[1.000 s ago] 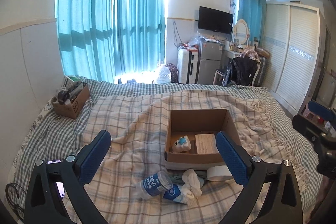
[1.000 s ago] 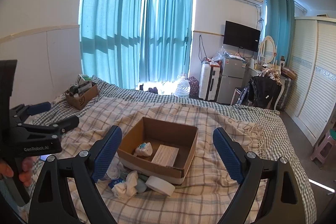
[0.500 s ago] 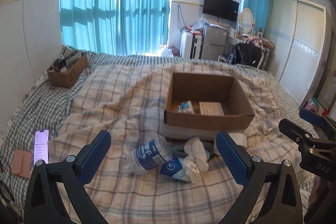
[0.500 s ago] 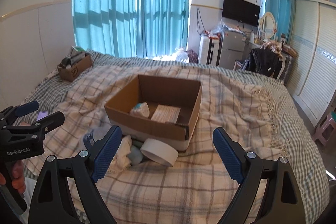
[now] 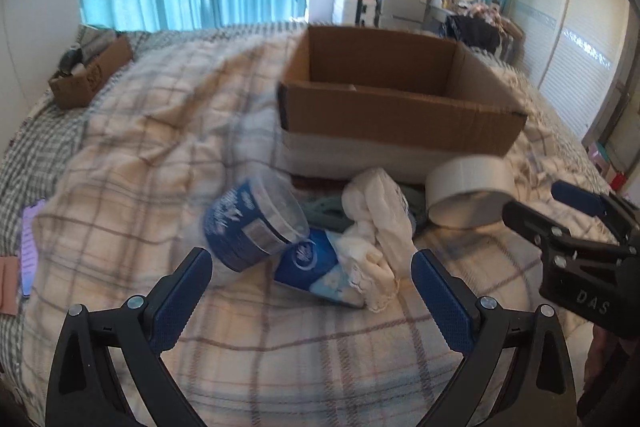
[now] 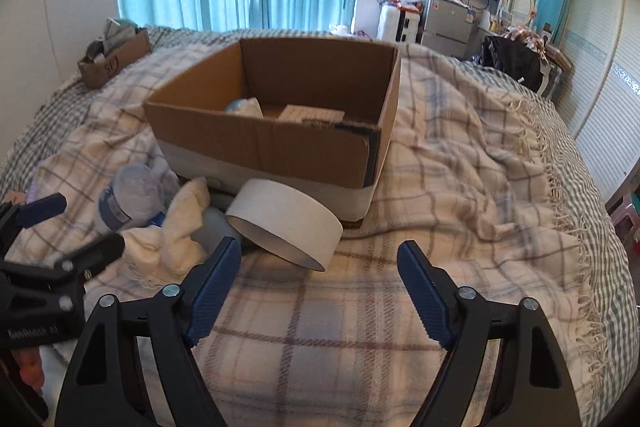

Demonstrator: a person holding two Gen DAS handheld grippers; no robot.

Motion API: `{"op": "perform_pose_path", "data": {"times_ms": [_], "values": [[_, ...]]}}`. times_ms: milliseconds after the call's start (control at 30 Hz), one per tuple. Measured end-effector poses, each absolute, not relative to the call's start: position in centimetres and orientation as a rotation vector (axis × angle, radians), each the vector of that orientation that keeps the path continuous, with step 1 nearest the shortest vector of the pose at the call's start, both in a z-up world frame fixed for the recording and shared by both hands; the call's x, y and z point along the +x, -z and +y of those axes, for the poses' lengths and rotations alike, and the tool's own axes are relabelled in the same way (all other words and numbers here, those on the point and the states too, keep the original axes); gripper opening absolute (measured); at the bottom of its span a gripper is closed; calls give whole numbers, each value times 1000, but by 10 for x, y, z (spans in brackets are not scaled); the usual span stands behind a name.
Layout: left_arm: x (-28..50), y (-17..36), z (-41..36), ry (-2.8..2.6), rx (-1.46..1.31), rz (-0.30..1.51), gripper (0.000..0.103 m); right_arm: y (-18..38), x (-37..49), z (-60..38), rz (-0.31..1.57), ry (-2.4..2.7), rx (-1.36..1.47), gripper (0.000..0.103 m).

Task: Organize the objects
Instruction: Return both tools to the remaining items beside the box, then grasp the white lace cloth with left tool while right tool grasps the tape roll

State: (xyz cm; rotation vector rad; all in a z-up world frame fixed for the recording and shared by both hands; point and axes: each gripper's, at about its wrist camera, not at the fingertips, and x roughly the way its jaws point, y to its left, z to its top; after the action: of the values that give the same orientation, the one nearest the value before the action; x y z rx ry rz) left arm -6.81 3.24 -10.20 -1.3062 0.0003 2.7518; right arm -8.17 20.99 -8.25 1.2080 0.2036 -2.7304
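Note:
An open cardboard box (image 5: 400, 123) (image 6: 264, 143) sits on the plaid blanket, with a small white-blue item (image 6: 242, 107) and a paper pack (image 6: 312, 114) inside. In front of it lie a clear bottle with a blue label (image 5: 252, 223) (image 6: 128, 199), a blue-white packet (image 5: 316, 267), white socks (image 5: 380, 219) (image 6: 184, 227) and a white tape roll (image 5: 468, 195) (image 6: 284, 223). My left gripper (image 5: 312, 291) is open, just short of the bottle and packet. My right gripper (image 6: 320, 283) is open, just short of the tape roll.
A smaller cardboard box (image 5: 88, 75) (image 6: 116, 57) with items stands at the far left of the bed. A phone (image 5: 30, 243) lies on the blanket at left. The blanket's fringed edge (image 6: 560, 163) runs along the right. Curtains, a wardrobe and furniture stand behind.
Both grippers have moved forward and down toward the pile in front of the box; the objects now loom larger. Both remain open.

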Motion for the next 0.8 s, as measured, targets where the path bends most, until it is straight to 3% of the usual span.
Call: {"op": "perform_pose_path", "data": {"times_ms": [133, 267, 400, 600, 800], "values": [[-75, 125, 46, -2697, -1353, 32, 95, 98, -95, 212, 197, 2724, 1261, 69], [-83, 139, 50, -2656, -1376, 14, 75, 108, -105, 214, 190, 2719, 1296, 57], [-86, 146, 51, -2634, -1367, 9, 45, 112, -111, 215, 183, 2716, 1307, 41], [-80, 141, 58, -2606, -1322, 34, 18, 113, -112, 215, 181, 2709, 1323, 18], [-72, 126, 57, -2628, -1319, 58, 11, 104, -102, 217, 185, 2726, 1299, 10]]}}
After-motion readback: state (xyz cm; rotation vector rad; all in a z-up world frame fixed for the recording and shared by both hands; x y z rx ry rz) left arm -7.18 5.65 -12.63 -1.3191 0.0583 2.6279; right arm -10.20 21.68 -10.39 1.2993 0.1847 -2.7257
